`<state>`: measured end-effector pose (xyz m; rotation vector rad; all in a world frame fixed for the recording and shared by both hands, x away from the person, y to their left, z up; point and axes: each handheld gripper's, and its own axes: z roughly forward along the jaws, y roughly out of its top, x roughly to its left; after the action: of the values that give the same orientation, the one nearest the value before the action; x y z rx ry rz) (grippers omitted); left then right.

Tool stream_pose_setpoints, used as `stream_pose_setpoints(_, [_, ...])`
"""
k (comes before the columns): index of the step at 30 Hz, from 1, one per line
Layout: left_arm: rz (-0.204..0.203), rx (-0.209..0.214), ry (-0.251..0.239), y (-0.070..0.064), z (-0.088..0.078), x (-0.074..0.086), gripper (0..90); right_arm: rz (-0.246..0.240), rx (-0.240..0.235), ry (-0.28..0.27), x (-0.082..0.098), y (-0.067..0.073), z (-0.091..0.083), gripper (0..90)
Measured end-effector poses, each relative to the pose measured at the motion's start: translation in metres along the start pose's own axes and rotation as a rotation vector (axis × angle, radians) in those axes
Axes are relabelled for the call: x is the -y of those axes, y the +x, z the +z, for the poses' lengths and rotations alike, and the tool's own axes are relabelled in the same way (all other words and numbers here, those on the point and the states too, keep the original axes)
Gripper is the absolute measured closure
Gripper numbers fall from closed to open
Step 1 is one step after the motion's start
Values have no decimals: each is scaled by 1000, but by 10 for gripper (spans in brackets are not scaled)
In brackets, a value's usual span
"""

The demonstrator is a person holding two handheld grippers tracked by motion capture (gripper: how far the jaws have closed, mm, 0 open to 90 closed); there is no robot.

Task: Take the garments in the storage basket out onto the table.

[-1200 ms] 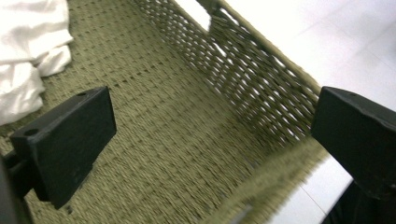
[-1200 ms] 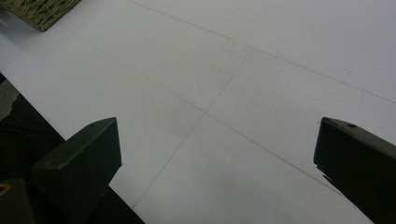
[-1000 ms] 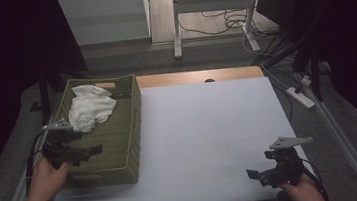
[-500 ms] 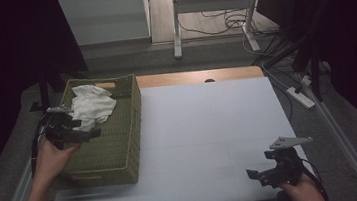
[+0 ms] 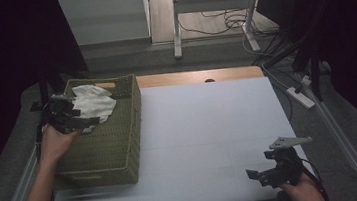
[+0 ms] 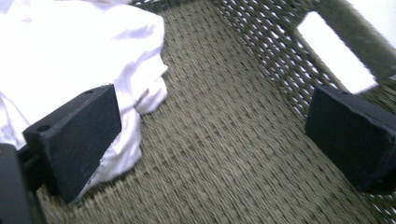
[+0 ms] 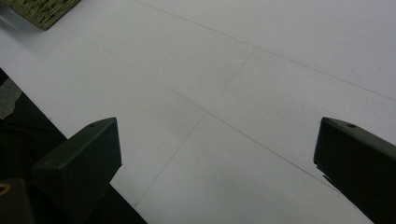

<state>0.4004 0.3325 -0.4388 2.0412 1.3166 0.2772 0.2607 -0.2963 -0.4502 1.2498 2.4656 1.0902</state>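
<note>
Your left tool [image 6: 210, 135] hangs released inside the basket [image 5: 121, 151], and the cloth [image 6: 70, 60] lies bunched at its left jaw. Your right tool [image 5: 274, 173] waits released, well apart, over the desk [image 5: 209, 127].

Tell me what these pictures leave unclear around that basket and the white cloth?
- White cloth: the left gripper view's top and left edges cut it off, and one black jaw covers its lower part.
- Basket floor under the cloth: hidden in both views.
- Left gripper: too small and dark in the high view to judge whether it touches the cloth.
- Basket weave: motion-blurred in the left gripper view.
</note>
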Motion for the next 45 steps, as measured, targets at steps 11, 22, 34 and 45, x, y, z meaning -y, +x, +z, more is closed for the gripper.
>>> stream_pose_setpoints(11, [-22,-88,58,24,22,-13,57,2,-6,0,0,-1,0,10])
stream_pose_setpoints(22, [-81,-114,103,39,37,-16,69,0,-7,0,0,0,0,10])
stream_pose_setpoints(34, [-117,-172,223,41,50,-19,326,-2,-12,0,0,0,0,10])
stream_pose_setpoints(45, [-127,-199,266,43,53,-20,698,-5,-12,2,0,0,0,10])
